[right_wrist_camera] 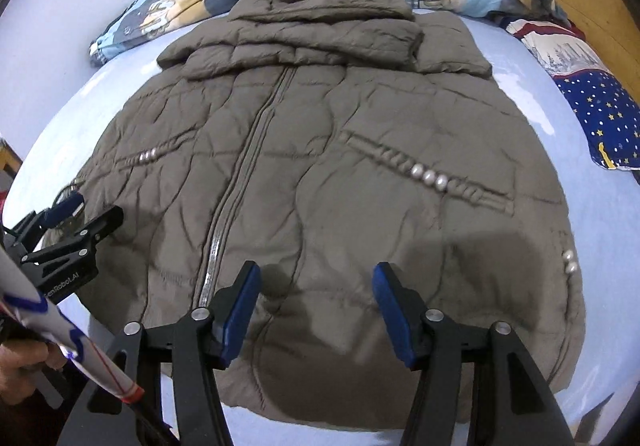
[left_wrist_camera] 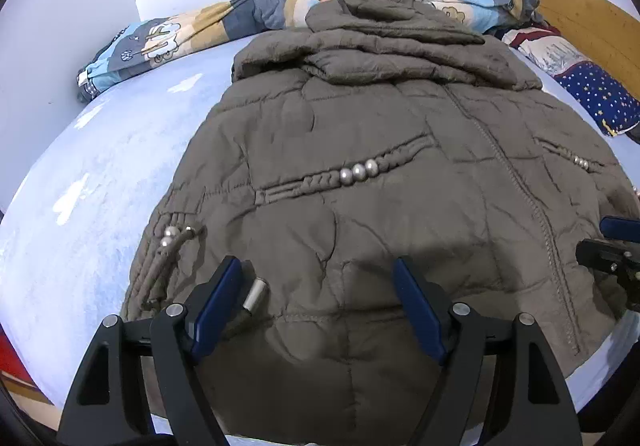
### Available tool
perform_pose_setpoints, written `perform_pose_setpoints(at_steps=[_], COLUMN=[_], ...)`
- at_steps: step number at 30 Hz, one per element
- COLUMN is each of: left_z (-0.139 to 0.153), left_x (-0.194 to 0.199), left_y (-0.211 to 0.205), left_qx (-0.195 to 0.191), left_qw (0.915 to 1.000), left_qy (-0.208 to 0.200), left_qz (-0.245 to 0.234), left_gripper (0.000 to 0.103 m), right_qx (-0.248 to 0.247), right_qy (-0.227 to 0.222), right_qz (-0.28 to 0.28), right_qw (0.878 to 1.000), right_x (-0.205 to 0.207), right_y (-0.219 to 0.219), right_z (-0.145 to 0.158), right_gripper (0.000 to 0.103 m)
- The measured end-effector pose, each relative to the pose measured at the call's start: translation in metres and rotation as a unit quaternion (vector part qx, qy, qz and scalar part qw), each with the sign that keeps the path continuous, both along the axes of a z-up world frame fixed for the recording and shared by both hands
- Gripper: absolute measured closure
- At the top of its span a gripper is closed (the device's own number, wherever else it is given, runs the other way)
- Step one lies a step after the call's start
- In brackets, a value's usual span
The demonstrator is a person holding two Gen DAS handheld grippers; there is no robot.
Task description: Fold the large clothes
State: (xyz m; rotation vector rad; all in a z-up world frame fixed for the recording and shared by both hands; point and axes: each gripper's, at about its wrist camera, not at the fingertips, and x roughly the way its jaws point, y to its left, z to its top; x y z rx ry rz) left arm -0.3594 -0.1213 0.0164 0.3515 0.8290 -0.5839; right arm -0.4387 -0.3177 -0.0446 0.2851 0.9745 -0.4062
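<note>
Hovering wide open and empty-jawed, left gripper (left_wrist_camera: 318,310) and right gripper (right_wrist_camera: 316,310) flank the olive-brown quilted hooded coat (right_wrist_camera: 320,166) near its hem, seemingly ready to fold.

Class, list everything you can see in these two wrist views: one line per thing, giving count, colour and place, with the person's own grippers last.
padded jacket: one, brown, laid flat on the bed, zip up, sleeves folded across the chest.
bed sheet: one, pale blue, under the jacket.
quilt: one, patchwork of blue, orange and grey, bunched along the far wall.
pillow: one, navy with stars, far right by the headboard.
headboard: one, wooden, far right.
left gripper: one, black with blue pads, open over the hem.
right gripper: one, same colours, open over the hem.
</note>
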Motion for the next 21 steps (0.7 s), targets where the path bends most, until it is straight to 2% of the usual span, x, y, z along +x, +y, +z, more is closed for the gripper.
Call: perform_pose_setpoints(at_steps=[14,17,21], left_z=[-0.015,-0.004,0.016], left_x=[0.000,-0.006,-0.018], left_y=[-0.005,-0.001,0.011], left_qx=[0.023,0.037,0.018], left_qw=[0.9997,0.9993,0.9996], left_qy=[0.002,-0.004,-0.022], left_qz=[-0.003,0.005,0.007], left_gripper=[0.025,0.025,0.025], right_qx=[-0.024,-0.026,-0.019], right_qy=[0.021,0.023,0.014], right_qz=[0.010,0.008,-0.001], right_qw=[0.999,0.999,1.000], right_x=[0.006,0.006,0.000], right_y=[0.005,0.005,0.007], right_z=[-0.020,-0.020,-0.010], right_gripper=[0.033,0.032,0.031])
